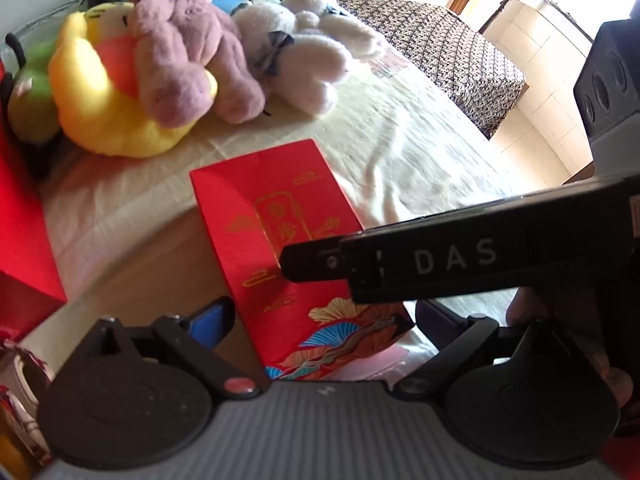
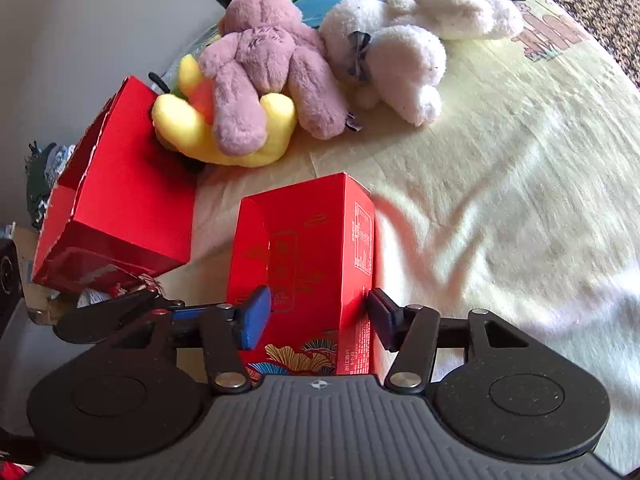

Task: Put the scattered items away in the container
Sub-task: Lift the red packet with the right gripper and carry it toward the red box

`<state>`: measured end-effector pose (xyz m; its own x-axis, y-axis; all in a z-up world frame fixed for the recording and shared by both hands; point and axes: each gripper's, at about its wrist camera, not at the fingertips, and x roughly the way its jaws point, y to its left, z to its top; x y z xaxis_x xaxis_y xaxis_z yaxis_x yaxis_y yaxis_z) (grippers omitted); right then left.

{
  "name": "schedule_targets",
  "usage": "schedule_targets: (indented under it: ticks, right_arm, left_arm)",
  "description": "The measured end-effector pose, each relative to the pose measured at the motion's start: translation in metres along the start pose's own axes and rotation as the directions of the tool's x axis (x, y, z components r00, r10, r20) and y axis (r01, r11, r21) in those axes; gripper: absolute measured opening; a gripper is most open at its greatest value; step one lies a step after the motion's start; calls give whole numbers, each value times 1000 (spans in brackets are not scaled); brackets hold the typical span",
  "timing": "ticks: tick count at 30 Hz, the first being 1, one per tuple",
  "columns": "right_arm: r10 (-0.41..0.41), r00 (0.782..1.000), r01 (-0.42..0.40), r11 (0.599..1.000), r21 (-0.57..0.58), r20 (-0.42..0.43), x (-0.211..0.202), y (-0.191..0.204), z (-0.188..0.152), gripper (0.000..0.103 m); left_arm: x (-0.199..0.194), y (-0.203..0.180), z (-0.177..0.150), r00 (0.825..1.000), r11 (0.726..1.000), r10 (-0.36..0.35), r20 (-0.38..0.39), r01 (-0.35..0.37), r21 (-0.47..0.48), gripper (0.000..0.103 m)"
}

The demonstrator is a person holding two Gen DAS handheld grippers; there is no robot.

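On the cream bedspread point(image 2: 500, 200) our right gripper point(image 2: 316, 316) straddles the red box point(image 2: 304, 248), pads just clear; our left gripper point(image 1: 320, 320) gapes. Closing unevenly could topple it toward the bed's edge.

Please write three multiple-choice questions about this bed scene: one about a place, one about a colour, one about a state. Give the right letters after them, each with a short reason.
1. Where does the pink plush rabbit lie?
A. On the yellow plush toy
B. Inside a red box
C. On the floor

2. What colour is the bow on the white plush rabbit?
A. Red
B. Yellow
C. Dark blue

3. How does the left claw stand?
A. Shut on a plush toy
B. Open wide
C. Fully shut on nothing

Answers:
1 A: the pink body rests across the yellow toy, with yellow showing on both sides of it.
2 C: the ribbon at its neck is dark blue against the white fur.
3 B: in the left wrist view its two fingers stand far apart and press on nothing.
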<state>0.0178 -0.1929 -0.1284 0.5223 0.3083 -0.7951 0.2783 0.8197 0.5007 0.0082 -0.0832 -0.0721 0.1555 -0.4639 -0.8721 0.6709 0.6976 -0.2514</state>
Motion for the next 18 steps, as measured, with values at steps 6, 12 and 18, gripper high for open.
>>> schedule_targets:
  ticks: [6,12,18]
  right_arm:
    - [-13,995,13,1000,3,99,-34,-4,4,56]
    - [-10,964,35,995,-90,267,-86,39,29,56]
    - [79,932,-4,978,-207,355,-103,110,54,56]
  left_arm:
    - [-25,-23,18,996,996,-8,87,1,84,94]
    - [-91,-21,46,970,986,18,243,-57,156,94]
    - [-164,34,51,936,986,85,343,-130,109,94]
